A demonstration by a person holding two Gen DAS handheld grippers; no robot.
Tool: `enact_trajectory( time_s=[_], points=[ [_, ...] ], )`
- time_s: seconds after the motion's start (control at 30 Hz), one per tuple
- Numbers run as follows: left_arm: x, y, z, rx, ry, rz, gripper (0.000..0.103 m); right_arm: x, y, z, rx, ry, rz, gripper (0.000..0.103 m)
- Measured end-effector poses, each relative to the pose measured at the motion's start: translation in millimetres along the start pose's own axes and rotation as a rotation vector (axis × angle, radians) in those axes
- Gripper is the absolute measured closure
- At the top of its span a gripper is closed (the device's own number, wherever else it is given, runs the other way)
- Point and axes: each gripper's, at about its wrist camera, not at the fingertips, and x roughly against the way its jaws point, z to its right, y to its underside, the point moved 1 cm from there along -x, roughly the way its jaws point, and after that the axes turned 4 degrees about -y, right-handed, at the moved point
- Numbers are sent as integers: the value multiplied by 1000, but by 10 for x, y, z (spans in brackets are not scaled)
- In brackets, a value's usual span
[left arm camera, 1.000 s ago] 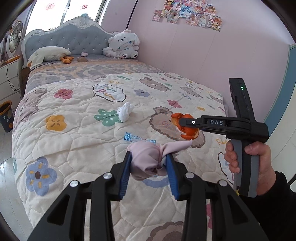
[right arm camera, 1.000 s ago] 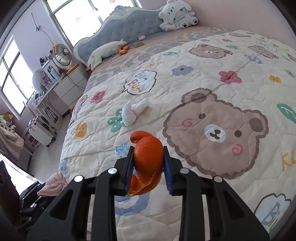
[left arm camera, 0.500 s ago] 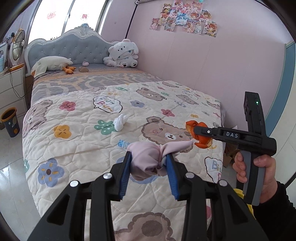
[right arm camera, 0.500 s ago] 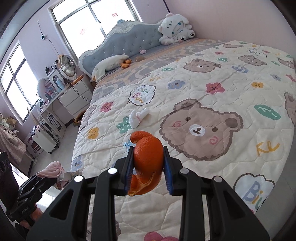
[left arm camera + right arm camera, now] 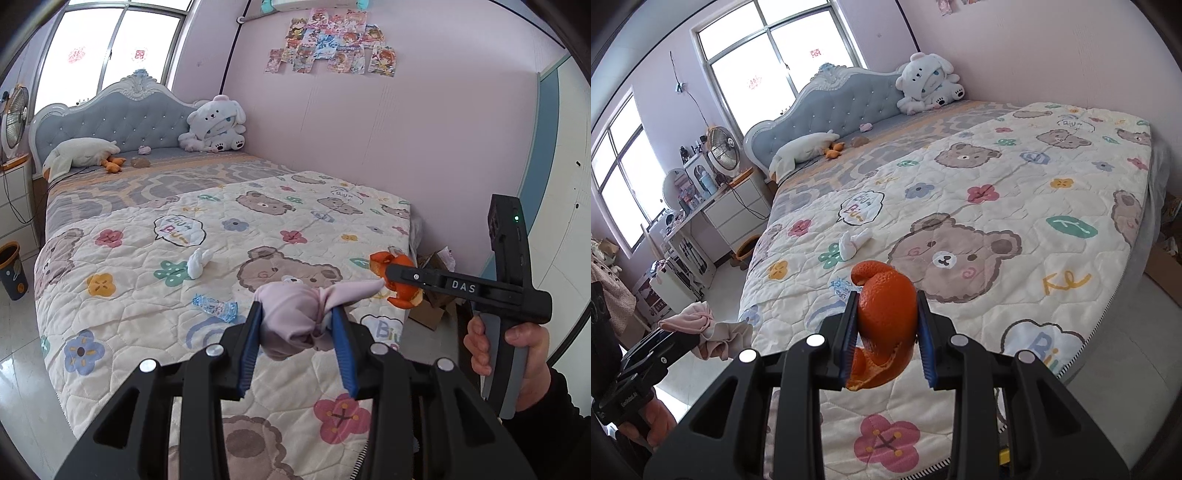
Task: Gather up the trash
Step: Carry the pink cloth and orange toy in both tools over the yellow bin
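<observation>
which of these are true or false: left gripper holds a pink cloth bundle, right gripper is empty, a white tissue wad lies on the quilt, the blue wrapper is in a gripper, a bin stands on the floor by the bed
1. The left gripper is shut on a pink cloth bundle. True.
2. The right gripper is empty. False: it grips an orange peel.
3. A white tissue wad lies on the quilt. True.
4. The blue wrapper is in a gripper. False: it lies loose on the quilt.
5. A bin stands on the floor beside the bed. True.
</observation>
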Motion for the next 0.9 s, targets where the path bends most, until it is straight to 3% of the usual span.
enact_trajectory(
  time_s=[0.9],
  points=[
    [96,350,1037,-117,137,-23,69,1274,835,510,-69,136,78,75]
  ],
)
